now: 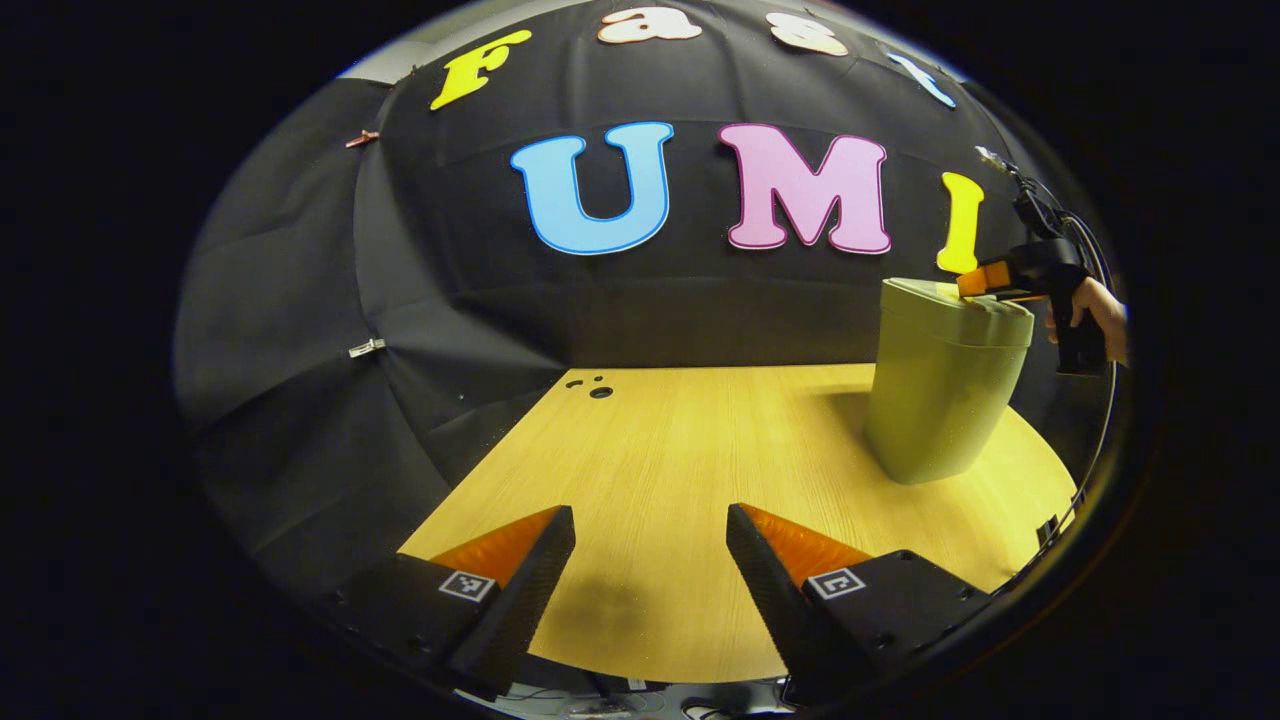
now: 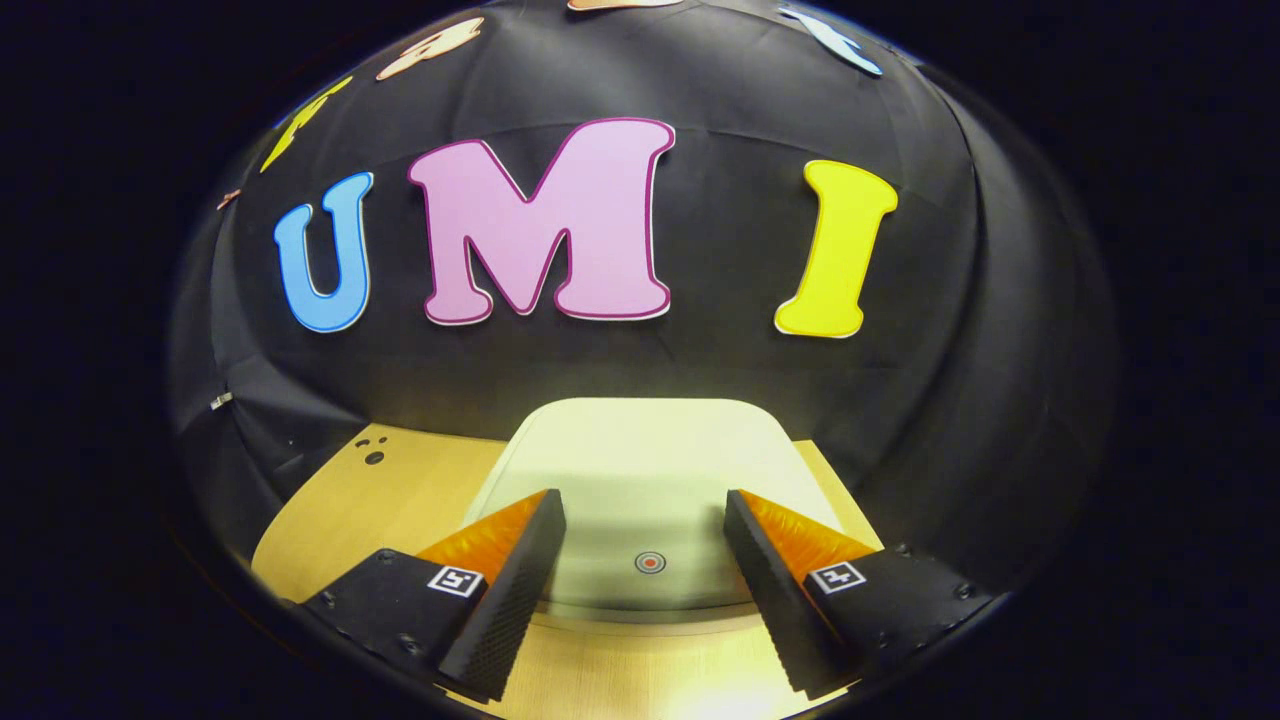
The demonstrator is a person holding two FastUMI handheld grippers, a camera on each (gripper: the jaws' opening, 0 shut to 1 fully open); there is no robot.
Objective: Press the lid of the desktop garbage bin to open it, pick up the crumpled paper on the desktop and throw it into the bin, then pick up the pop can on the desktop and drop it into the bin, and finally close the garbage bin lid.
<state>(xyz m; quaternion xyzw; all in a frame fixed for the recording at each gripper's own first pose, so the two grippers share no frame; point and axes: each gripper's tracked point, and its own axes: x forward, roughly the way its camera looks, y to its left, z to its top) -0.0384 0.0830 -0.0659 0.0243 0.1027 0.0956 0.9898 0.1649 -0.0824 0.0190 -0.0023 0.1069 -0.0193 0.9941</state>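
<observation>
A pale green bin (image 1: 945,395) with its lid down stands at the right of the wooden table (image 1: 680,450) in the left gripper view. My left gripper (image 1: 650,520) hangs open over the bare near part of the table. At the bin's top right the right gripper (image 1: 985,280) rests by the lid's edge, held by a hand (image 1: 1100,315). In the right gripper view, the bin's lid (image 2: 640,460) lies flat just below my open right gripper (image 2: 645,505). A small round red mark (image 2: 650,563) on the lid sits between the fingers.
A few small dark holes (image 1: 592,386) mark the table's far left corner, and these holes (image 2: 370,450) also show in the right gripper view. The black cloth wall closes off the table's back and left sides.
</observation>
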